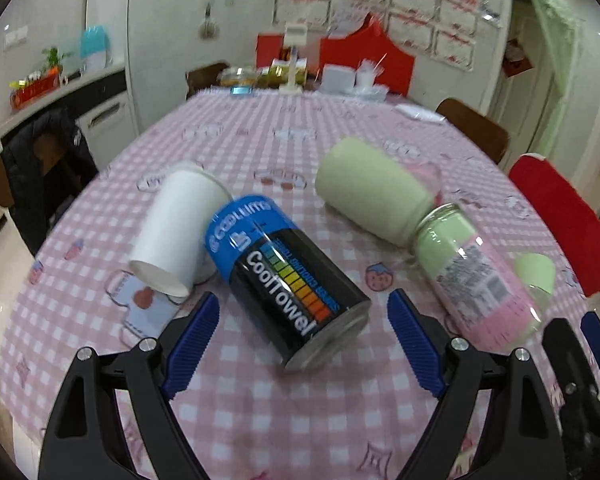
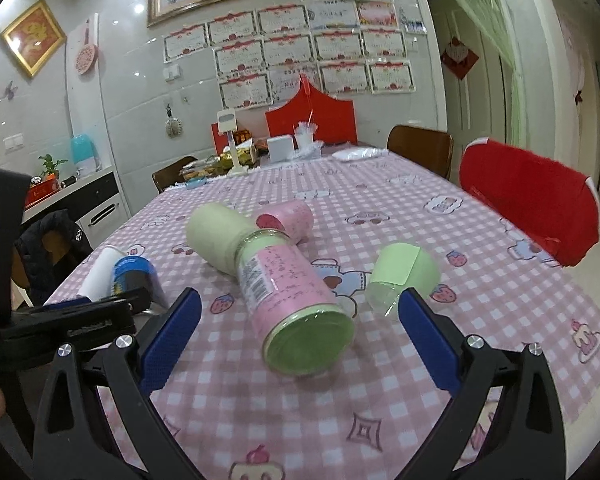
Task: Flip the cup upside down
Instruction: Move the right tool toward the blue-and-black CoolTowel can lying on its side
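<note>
A white paper cup [image 1: 176,232] lies on its side on the pink checked tablecloth [image 1: 260,400], rim toward me, touching a blue and black "CoolTowel" can [image 1: 288,280] that also lies down. My left gripper [image 1: 304,344] is open, its blue fingers either side of the can's near end. In the right wrist view the cup [image 2: 100,272] and can [image 2: 134,276] sit at far left. My right gripper [image 2: 300,340] is open around the base of a lying pink and green bottle [image 2: 288,296]. A small green cup [image 2: 400,276] lies on its side to its right.
A pale green roll [image 2: 216,236] and a pink cup [image 2: 288,220] lie behind the bottle. Red-covered chair [image 2: 528,200] stands at the table's right edge, a brown chair [image 2: 420,148] farther back. Boxes and food clutter the far end [image 2: 260,152]. A dark jacket hangs on a chair at left [image 1: 48,168].
</note>
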`<action>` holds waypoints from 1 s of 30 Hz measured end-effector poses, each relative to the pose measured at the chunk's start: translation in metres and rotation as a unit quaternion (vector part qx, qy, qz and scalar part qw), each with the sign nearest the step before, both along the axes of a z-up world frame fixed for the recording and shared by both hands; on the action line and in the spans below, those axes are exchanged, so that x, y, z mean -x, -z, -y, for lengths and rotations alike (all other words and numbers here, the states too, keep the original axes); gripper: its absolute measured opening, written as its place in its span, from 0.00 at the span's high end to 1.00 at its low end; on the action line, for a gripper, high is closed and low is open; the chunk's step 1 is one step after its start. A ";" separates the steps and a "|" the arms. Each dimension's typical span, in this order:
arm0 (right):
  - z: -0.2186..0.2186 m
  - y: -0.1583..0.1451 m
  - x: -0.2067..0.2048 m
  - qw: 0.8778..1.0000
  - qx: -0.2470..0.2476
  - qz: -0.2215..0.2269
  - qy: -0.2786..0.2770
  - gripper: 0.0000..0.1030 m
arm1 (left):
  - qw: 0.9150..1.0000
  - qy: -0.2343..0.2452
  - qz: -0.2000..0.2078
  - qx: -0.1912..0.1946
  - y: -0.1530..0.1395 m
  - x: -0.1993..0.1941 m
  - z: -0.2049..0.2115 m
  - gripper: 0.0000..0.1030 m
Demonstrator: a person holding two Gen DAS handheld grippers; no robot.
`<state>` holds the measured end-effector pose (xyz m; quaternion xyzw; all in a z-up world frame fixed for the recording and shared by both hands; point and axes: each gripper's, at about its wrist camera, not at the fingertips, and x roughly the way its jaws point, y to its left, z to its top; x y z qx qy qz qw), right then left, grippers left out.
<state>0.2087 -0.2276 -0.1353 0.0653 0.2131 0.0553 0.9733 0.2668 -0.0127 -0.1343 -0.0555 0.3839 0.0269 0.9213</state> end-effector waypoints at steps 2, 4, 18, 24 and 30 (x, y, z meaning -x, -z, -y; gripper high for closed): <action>0.003 0.003 -0.010 1.000 -0.009 -0.013 -0.008 0.08 | 1.000 -0.012 -0.013 -0.004 0.006 -0.010 0.000 0.17; 0.004 0.006 -0.018 0.999 -0.017 -0.024 -0.016 0.08 | 0.999 -0.020 -0.027 -0.009 0.011 -0.021 0.001 0.17; 0.002 0.014 -0.032 0.998 -0.014 -0.061 -0.031 0.08 | 0.999 -0.002 -0.051 -0.012 0.022 -0.027 0.001 0.23; 0.001 0.011 -0.024 0.998 -0.010 -0.063 -0.024 0.08 | 0.998 0.030 -0.050 -0.003 0.021 -0.011 0.004 0.26; -0.004 0.008 -0.007 0.998 0.003 -0.062 -0.017 0.08 | 0.994 0.093 -0.052 0.026 0.019 0.016 0.007 0.28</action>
